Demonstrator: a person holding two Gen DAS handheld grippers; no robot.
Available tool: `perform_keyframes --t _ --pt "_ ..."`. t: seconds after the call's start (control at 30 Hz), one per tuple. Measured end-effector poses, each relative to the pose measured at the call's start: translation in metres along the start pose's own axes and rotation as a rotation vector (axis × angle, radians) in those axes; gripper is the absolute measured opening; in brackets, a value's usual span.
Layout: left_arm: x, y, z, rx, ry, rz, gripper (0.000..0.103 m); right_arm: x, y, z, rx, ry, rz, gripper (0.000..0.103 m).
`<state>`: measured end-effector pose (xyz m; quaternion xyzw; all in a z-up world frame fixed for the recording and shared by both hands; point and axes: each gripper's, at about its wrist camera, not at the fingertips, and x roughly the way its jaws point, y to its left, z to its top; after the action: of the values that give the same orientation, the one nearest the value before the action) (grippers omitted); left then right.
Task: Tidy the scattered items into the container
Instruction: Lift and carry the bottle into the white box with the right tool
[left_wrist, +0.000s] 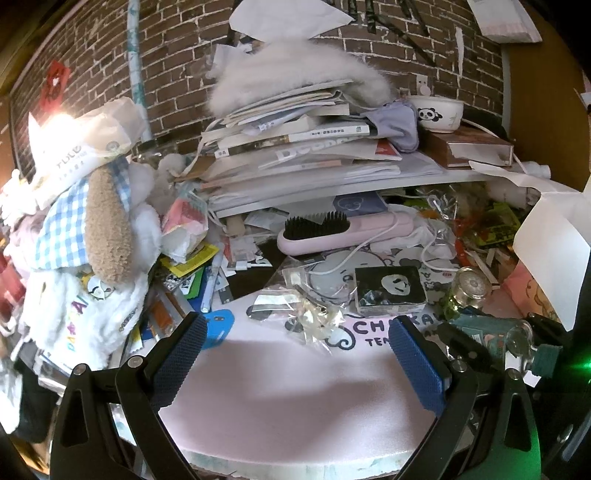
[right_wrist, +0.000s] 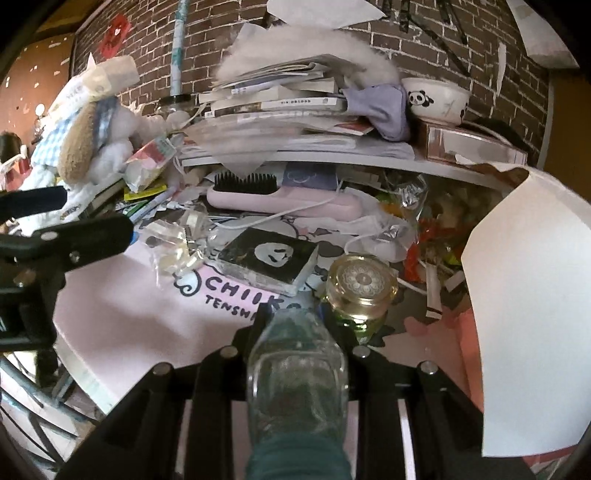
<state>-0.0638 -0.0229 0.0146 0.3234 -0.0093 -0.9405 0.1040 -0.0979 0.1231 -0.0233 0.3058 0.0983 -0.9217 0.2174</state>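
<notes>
A: How far along, approx?

B: Early, I'd judge. The desk (left_wrist: 295, 398) is cluttered w/ loose stuff. Only one item is in hand: the right gripper (right_wrist: 295, 314) has its jaws clamped on a clear glass bottle (right_wrist: 297, 373), neck pointing fwd over the pink mat.

A: And the container?

B: Prob the pink box w/ the white flap (right_wrist: 524, 314) at the right edge, but can't see inside, so can't tell what's already in it. The bottle is near it, not in it.

A: Left side?

B: The left gripper (left_wrist: 295, 354) hovers over the mat, jaws wide apart, nothing between them. Blue pads (left_wrist: 417, 369), knurled, rubbery-looking.

A: What's left to tidy?

B: Lots. Black square box w/ a panda face (left_wrist: 389, 291), flat, hard-edged, prob card. Crinkly clear wrappers (left_wrist: 314, 314), thin, will crumple. A round glass jar w/ gold patterned lid (right_wrist: 360, 295), smooth, greenish base, just ahead of the bottle. Pink hairbrush (left_wrist: 343, 232), hard plastic, black bristles, white cord looped beside it. Blue flat tag (left_wrist: 218, 326) next to the left jaw.

A: Soft things?

B: A plush dog (left_wrist: 107, 236), fleecy, checked cloth on it, at the left. Books and papers stacked on the shelf (left_wrist: 332, 188) above, w/ a ceramic panda bowl (left_wrist: 436, 110); not clearly part of the job.
</notes>
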Motion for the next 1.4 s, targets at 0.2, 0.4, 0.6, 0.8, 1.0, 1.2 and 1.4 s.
perform_keyframes --t 0.2,0.4,0.6,0.8,1.0,1.2,1.4 --pt "-0.001 0.002 0.002 -0.003 -0.006 0.002 0.099 -0.004 -0.001 0.002 -0.007 0.000 -0.009 0.022" --pt "-0.007 0.006 0.010 -0.011 -0.020 0.013 0.099 -0.015 0.008 0.009 -0.066 -0.030 -0.104 0.022" --pt "-0.023 0.006 0.022 -0.007 -0.066 0.010 0.099 -0.032 0.017 0.015 -0.136 -0.073 -0.203 0.022" --pt "-0.040 0.008 0.028 -0.015 -0.095 -0.001 0.099 -0.052 0.018 0.026 -0.156 -0.096 -0.231 0.022" --pt "-0.056 0.014 0.034 -0.023 -0.118 0.006 0.099 -0.069 0.033 0.035 -0.190 -0.129 -0.223 0.022" --pt "-0.062 0.022 0.039 -0.032 -0.118 0.022 0.099 -0.081 0.053 0.049 -0.223 -0.165 -0.215 0.022" --pt "-0.064 0.023 0.049 -0.026 -0.114 0.033 0.099 -0.090 0.052 0.065 -0.229 -0.194 -0.265 0.022"
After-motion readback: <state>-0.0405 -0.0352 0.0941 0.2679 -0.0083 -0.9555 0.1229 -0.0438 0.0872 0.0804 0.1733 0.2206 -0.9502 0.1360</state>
